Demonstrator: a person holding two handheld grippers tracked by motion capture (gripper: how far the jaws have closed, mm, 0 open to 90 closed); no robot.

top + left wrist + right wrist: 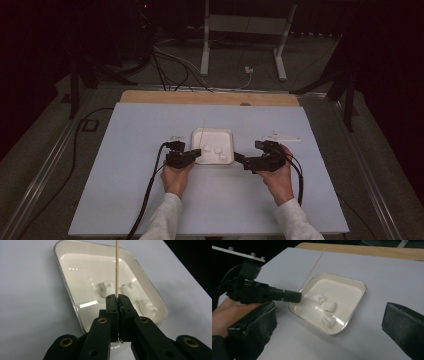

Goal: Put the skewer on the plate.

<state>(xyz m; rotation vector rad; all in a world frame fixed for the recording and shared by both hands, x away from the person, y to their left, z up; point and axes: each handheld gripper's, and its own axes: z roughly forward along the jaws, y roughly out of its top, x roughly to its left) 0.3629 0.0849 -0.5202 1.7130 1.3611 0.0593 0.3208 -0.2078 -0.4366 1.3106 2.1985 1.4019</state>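
Pale blue table, a white tray [227,136] at its middle with three marshmallows [329,306] inside.
Left gripper [117,298] has its jaws clamped tight on a thin wooden skewer [116,267], which rises over the tray; right gripper [329,322] hovers just beside the tray, jaws spread wide, holding nothing.

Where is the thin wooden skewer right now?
The thin wooden skewer is clamped in the shut left tongs, in the left gripper view rising over the white rectangular tray above three white marshmallows.
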